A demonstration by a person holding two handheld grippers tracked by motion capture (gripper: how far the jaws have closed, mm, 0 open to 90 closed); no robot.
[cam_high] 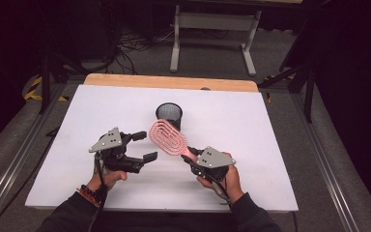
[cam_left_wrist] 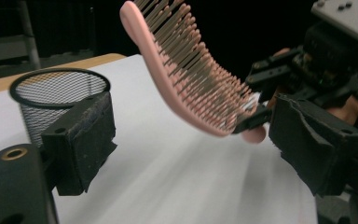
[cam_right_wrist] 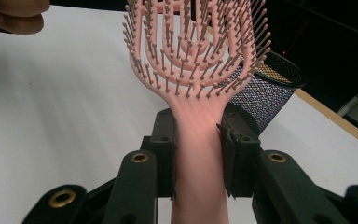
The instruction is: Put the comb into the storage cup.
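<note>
Right now the pink hairbrush (cam_high: 168,137) is up in the air, just in front of the black mesh cup (cam_high: 169,115). It could slip and fall on the white surface (cam_high: 251,145) if the grip gets loose. The right gripper (cam_right_wrist: 198,149) has its fingers squeezed on the handle. The left gripper (cam_high: 144,146) has its fingers wide apart, holding nothing.

A black mesh cup (cam_high: 169,115) is standing upright on the white counter (cam_high: 251,145), while a grey metal frame (cam_high: 215,34) is sitting on the floor beyond.
</note>
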